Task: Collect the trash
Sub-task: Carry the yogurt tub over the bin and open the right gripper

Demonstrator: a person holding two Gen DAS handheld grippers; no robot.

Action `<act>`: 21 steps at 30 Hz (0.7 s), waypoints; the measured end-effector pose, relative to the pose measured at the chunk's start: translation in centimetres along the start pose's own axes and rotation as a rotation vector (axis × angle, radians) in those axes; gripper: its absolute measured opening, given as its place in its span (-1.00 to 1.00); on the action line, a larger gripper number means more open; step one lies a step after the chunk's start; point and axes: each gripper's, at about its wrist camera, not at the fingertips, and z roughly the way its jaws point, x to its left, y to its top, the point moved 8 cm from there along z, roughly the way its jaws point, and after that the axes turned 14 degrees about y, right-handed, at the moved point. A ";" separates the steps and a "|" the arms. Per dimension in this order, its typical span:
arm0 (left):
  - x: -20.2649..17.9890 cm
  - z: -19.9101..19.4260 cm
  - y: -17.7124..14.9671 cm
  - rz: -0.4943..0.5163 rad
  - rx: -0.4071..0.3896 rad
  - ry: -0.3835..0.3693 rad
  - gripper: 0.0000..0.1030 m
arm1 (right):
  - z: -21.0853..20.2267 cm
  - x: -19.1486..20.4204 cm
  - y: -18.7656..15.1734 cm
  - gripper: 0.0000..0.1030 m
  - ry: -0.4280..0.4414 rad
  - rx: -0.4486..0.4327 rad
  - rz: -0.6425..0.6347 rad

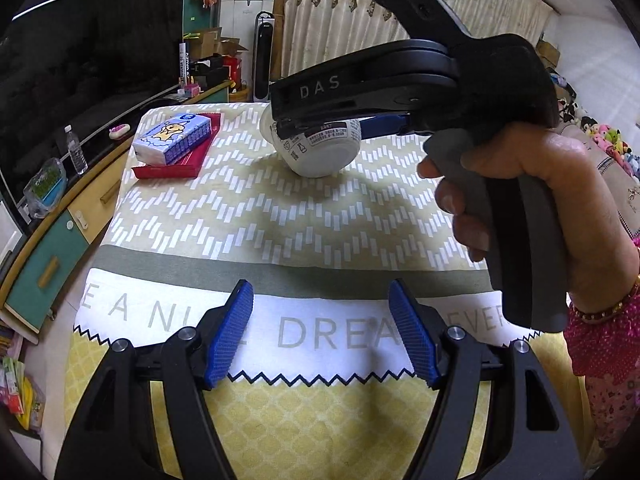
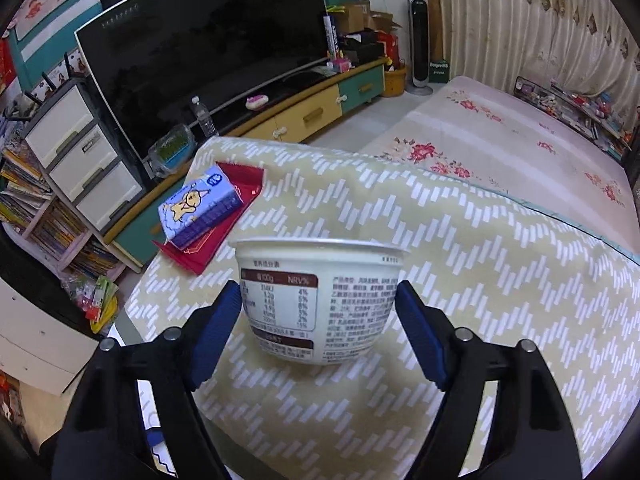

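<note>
A white yogurt cup [image 2: 320, 300] with a brown nutrition label stands on the zigzag-patterned cloth [image 2: 460, 240]. My right gripper [image 2: 318, 312] is open, its blue fingers on either side of the cup, close to its walls. The left wrist view shows the same cup [image 1: 320, 150] partly behind the right gripper's black body [image 1: 400, 88], held by a hand. My left gripper [image 1: 320, 324] is open and empty over the near edge of the cloth [image 1: 280, 216]. A blue tissue pack [image 2: 200, 210] lies on a red flat packet [image 2: 224, 232] at the cloth's far left.
A TV [image 2: 208, 40] on a low yellow and green cabinet [image 2: 320, 116] stands left of the table. A water bottle [image 2: 204, 118] and a plastic box [image 2: 172, 150] sit on the cabinet. A floral bed [image 2: 520, 132] lies beyond. White drawers [image 2: 84, 156] stand at left.
</note>
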 end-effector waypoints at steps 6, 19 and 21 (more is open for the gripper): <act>-0.1 -0.1 0.0 0.005 -0.005 0.000 0.35 | -4.0 1.2 -0.6 0.44 0.012 -0.063 -0.031; -1.7 -1.2 -0.1 0.054 -0.042 -0.031 0.35 | -23.8 -2.8 -11.9 0.44 -0.094 -0.313 0.047; -2.1 -1.9 0.1 0.062 -0.058 -0.057 0.35 | -26.3 -4.4 -14.2 0.44 -0.144 -0.343 0.079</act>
